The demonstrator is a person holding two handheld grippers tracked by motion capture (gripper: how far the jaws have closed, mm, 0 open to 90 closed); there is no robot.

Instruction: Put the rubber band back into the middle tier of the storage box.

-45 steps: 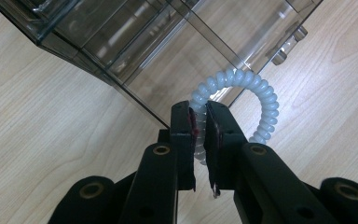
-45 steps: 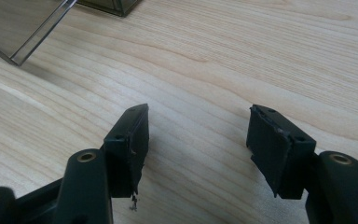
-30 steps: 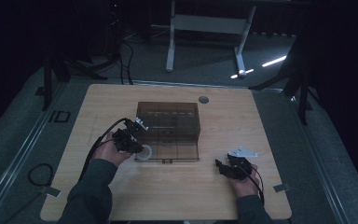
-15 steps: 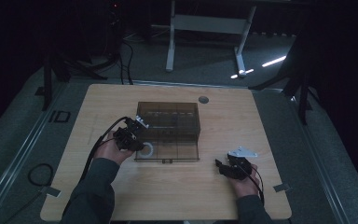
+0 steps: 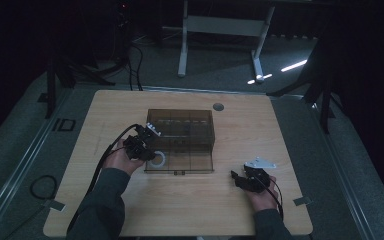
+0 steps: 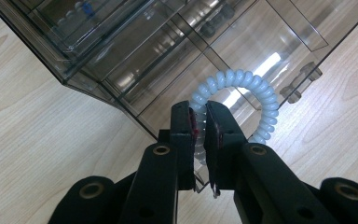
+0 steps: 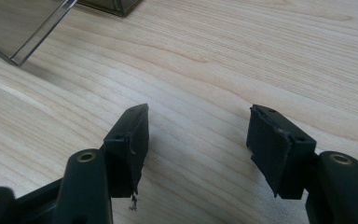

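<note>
Surface [image 5: 190, 205]: pale wood, middle of the high view; dark room around it, near edge cut off at the bottom of the frame.
Box [image 5: 182, 140]: smoky clear organiser at frame centre; what lay in its compartments was too dim to tell; in the left tool's view its far parts ran off the top edge.
Left tool [image 6: 200, 122]: low centre of its own view, clamped tight on the coil, at the box's near-left corner.
Right tool [image 7: 198, 135]: jaws stood wide, bare wood between them; lower right of the high view.
Coil [image 6: 256, 93]: white spiral ring, over the box's front compartment; nipped part hidden between the pads.
</note>
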